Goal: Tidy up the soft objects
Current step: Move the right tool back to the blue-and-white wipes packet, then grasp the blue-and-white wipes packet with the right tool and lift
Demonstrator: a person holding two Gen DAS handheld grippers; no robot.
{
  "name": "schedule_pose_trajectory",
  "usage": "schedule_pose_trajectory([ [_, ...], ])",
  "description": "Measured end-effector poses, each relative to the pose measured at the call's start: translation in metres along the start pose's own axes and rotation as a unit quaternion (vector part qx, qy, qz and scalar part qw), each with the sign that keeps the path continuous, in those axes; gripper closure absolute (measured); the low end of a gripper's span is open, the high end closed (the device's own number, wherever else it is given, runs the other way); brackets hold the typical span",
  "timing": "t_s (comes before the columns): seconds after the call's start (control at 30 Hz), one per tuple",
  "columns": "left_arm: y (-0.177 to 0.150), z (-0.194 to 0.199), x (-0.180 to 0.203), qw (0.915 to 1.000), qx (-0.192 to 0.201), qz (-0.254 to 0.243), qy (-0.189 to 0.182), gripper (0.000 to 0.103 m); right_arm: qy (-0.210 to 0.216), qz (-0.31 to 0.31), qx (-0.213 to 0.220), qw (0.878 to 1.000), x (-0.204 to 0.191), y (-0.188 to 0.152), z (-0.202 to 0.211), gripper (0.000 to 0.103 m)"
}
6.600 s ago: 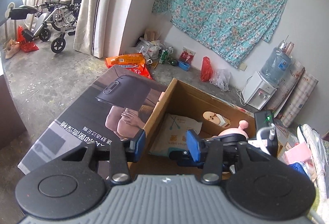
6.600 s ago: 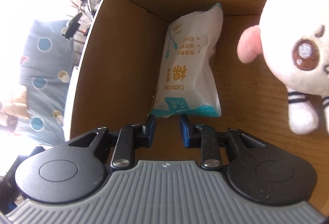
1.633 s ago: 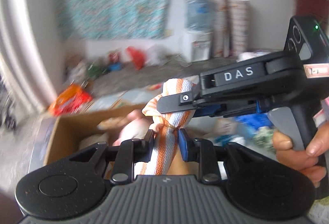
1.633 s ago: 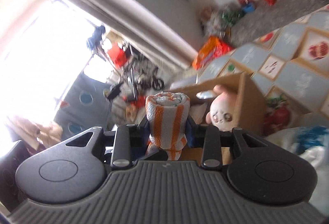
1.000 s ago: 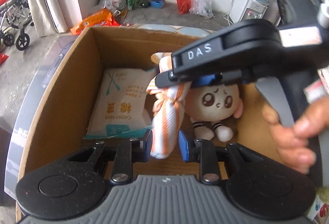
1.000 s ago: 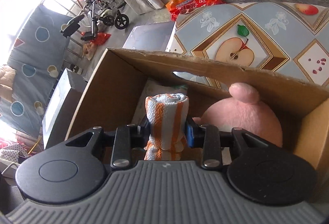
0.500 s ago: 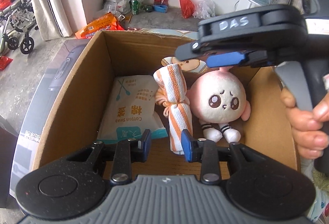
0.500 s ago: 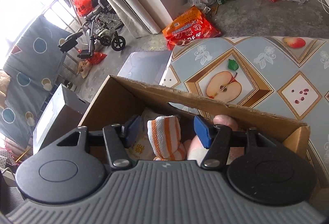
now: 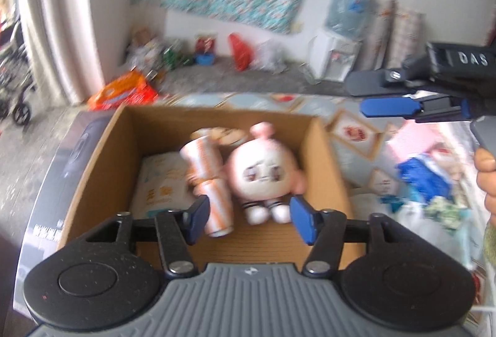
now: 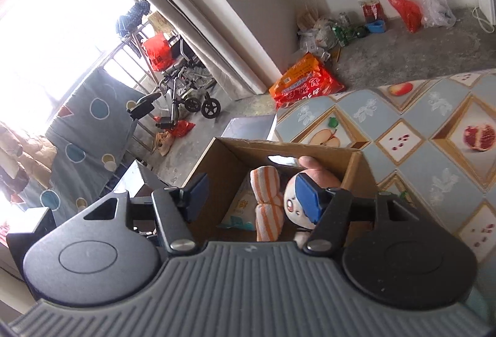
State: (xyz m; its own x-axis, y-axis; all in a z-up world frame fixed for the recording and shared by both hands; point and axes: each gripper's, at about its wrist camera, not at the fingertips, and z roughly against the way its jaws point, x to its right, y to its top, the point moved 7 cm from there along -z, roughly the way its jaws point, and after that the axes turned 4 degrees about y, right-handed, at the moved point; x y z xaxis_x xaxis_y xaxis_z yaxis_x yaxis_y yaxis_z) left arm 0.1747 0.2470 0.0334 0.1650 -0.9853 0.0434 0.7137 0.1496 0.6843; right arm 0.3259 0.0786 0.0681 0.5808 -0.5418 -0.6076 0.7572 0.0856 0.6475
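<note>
An orange-and-white striped rolled towel (image 9: pixel 208 179) lies in the cardboard box (image 9: pixel 102 157), between a white cotton-swab pack (image 9: pixel 161 182) and a pink plush doll (image 9: pixel 263 172). My left gripper (image 9: pixel 248 213) hangs above the box's near end, its jaws opening, nothing between them. My right gripper (image 10: pixel 252 197) is raised above the box (image 10: pixel 214 169), jaws opening and empty; the towel (image 10: pixel 267 200) and doll (image 10: pixel 294 200) show below it. In the left wrist view the right gripper (image 9: pixel 372 95) is at upper right, held by a hand (image 9: pixel 486 176).
The box stands on a table with a fruit-patterned cloth (image 10: pixel 434 132). To the box's right lie a pink item (image 9: pixel 412 142), blue cloth (image 9: pixel 424 172) and plastic bags. A dark printed carton (image 9: pixel 55 182) sits left of the box. Bags litter the floor (image 10: pixel 307 83).
Both grippers let go of the striped towel, which now lies in the box. Both opened wider and drew up and back; the right one has moved off to the right.
</note>
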Motion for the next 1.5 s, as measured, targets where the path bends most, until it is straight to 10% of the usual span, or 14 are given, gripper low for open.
schedule_pose_trajectory([
  [0.27,-0.005,0.030,0.086,0.9941,0.034,-0.084,-0.060,0.027,-0.079,-0.024,0.070,0.994,0.060,-0.037,0.155,0.032],
  [0.53,-0.012,0.011,0.178,0.9857,0.007,-0.132,-0.105,0.026,-0.133,-0.086,0.088,0.983,0.139,-0.091,0.225,0.030],
  [0.97,-0.014,-0.095,0.297,0.9717,-0.089,-0.178,-0.127,0.032,-0.153,-0.181,0.073,0.969,0.269,-0.085,0.183,0.042],
  [1.5,-0.004,-0.202,0.329,0.9542,-0.235,-0.054,-0.177,0.031,-0.117,-0.229,0.009,0.966,0.344,-0.065,0.110,0.042],
])
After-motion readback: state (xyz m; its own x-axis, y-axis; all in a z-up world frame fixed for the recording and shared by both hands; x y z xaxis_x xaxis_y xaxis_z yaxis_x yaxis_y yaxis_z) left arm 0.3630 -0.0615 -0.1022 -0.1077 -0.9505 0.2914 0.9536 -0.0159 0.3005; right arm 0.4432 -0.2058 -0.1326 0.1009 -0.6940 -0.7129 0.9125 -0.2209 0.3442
